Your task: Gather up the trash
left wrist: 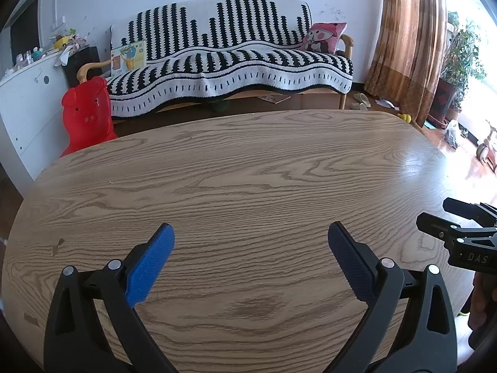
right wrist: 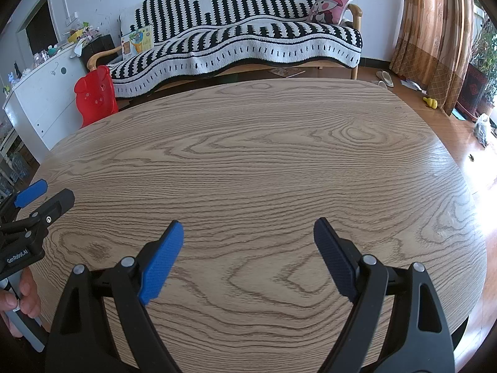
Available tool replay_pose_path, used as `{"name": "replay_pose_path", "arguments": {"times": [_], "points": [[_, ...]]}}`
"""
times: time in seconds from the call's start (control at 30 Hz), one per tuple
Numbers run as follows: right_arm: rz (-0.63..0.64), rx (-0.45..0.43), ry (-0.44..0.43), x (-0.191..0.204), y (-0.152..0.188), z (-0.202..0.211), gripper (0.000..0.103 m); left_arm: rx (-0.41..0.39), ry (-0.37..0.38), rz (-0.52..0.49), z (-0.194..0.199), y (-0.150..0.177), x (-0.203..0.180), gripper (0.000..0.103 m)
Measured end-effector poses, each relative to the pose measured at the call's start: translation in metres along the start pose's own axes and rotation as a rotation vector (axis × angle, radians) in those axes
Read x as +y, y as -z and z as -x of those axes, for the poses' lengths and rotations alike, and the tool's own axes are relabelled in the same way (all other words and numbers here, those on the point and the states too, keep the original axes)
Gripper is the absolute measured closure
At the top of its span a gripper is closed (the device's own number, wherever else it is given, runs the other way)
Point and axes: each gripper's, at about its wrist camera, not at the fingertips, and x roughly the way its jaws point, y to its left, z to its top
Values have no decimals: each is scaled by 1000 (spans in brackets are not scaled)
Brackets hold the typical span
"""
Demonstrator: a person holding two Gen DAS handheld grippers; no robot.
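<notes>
A: Nearest, the left gripper (left wrist: 251, 233) and the right gripper (right wrist: 248, 231) both stand wide above the wooden table (left wrist: 248, 171), nothing between the pads.
B: And the trash?
A: On the floor, maybe the paper scraps (right wrist: 411, 84) near the curtain (right wrist: 435, 31); too small to tell. Behind is the striped sofa (left wrist: 233, 62).

- One oval wood-grain table (right wrist: 264, 161).
- One sofa under a black-and-white striped cover (right wrist: 248, 31).
- One pink cartoon cushion (right wrist: 334, 7) on the sofa.
- One red plastic pig-shaped stool (right wrist: 96, 98).
- One white cabinet (right wrist: 46, 93).
- Two black grippers with blue pads: left gripper (left wrist: 251, 242), right gripper (right wrist: 248, 237).
- One pair of pale slippers (right wrist: 385, 78) on the floor.
</notes>
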Motion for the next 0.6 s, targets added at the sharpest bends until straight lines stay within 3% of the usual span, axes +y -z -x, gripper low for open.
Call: {"name": "replay_pose_path", "arguments": {"times": [0.6], "points": [[-2,0,-1,-1,0,0,20,20,4,7,-3,6,4,7]]}}
